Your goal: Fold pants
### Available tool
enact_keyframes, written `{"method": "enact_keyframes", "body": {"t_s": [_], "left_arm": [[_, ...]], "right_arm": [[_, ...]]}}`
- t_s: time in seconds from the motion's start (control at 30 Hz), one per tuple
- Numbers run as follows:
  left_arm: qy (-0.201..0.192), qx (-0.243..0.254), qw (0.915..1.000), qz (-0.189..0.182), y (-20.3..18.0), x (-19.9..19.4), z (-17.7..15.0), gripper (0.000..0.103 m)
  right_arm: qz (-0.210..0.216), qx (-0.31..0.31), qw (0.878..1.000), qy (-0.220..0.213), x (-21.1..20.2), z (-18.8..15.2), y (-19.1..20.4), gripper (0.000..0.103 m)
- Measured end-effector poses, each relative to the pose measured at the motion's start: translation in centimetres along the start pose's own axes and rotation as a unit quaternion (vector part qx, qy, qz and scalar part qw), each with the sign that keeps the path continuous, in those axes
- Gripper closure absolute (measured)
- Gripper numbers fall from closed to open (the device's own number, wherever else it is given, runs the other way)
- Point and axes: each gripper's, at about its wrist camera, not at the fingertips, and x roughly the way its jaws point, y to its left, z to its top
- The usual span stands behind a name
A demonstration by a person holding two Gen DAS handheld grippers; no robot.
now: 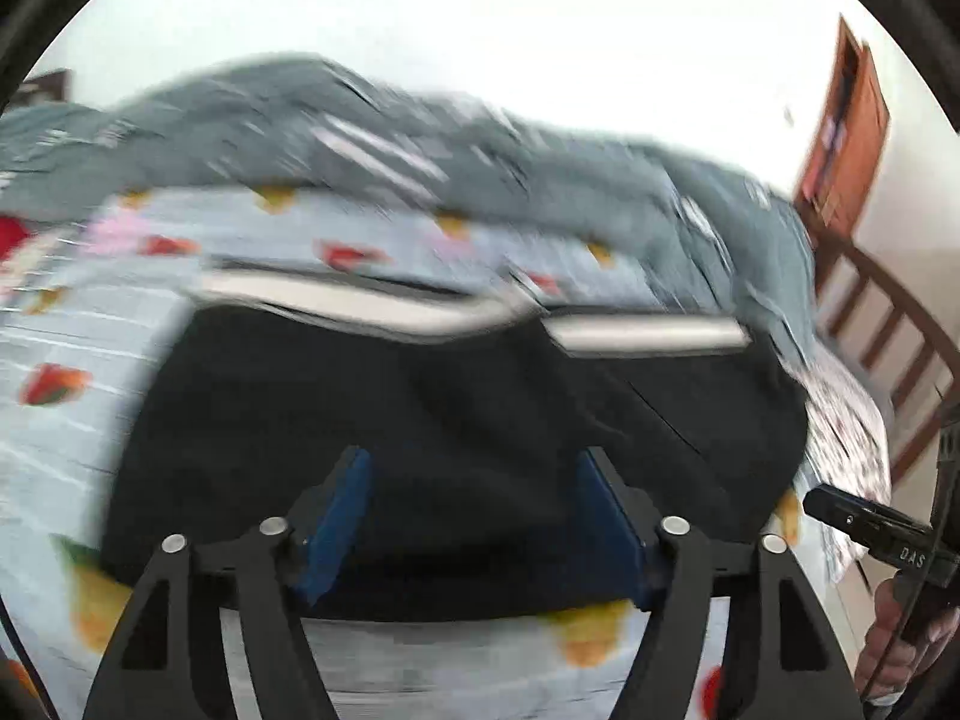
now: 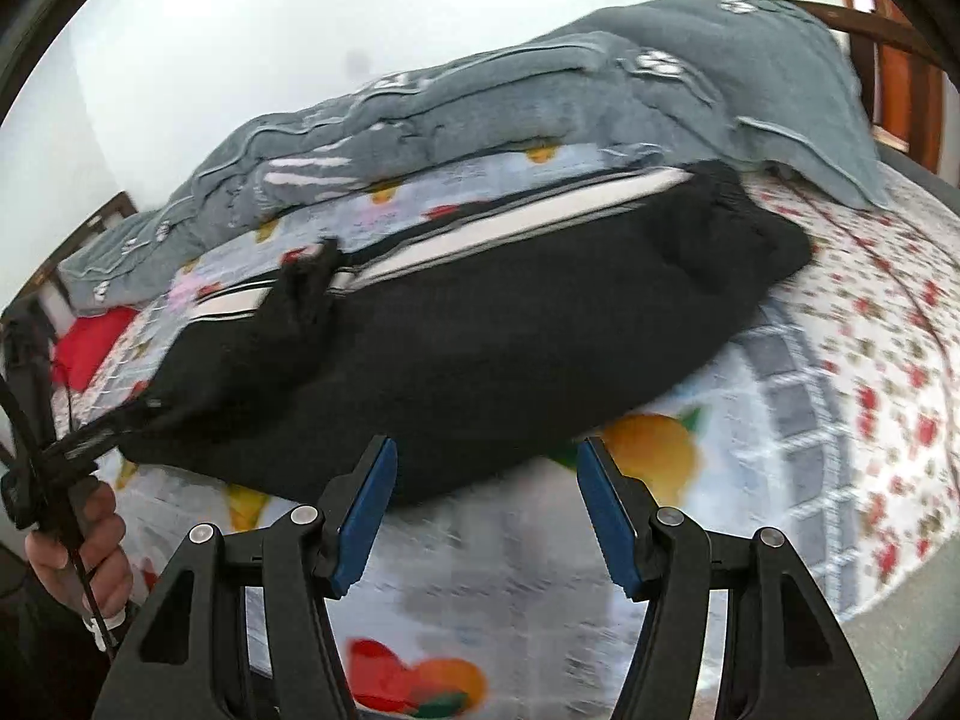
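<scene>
Black pants (image 2: 468, 336), white-striped along one side, lie bunched on a fruit-print bedsheet (image 2: 750, 438). The left gripper (image 1: 474, 516) and right gripper (image 2: 486, 510) hover wide apart, empty. A single-layer pinch could drag the heap askew.

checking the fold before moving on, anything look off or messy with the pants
One thing: a bunched flap of black cloth sticks up across the white side stripe of the pants, breaking the line. Both the left gripper and the right gripper are open, holding nothing.
</scene>
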Motion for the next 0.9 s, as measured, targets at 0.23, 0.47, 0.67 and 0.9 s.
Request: {"method": "enact_keyframes", "body": {"t_s": [0.23,0.47,0.67,0.9], "left_arm": [[0.001,-0.061,0.9938,0.093,10.1,-3.7,-0.6,0.033],[-0.001,-0.104,0.9887,0.108,14.5,-4.9,-1.3,0.033],[0.017,-0.073,0.9934,0.086,13.9,-3.8,-2.1,0.032],[0.051,-0.006,0.993,0.106,12.4,-2.3,-3.9,0.032]], "right_arm": [[0.073,-0.015,0.997,0.012,4.4,1.9,5.9,0.042],[0.102,-0.007,0.993,0.055,10.3,2.7,9.4,0.043],[0.095,-0.044,0.992,0.074,10.9,2.0,10.8,0.08],[0.104,-0.02,0.99,0.089,11.2,1.1,9.5,0.08]]}}
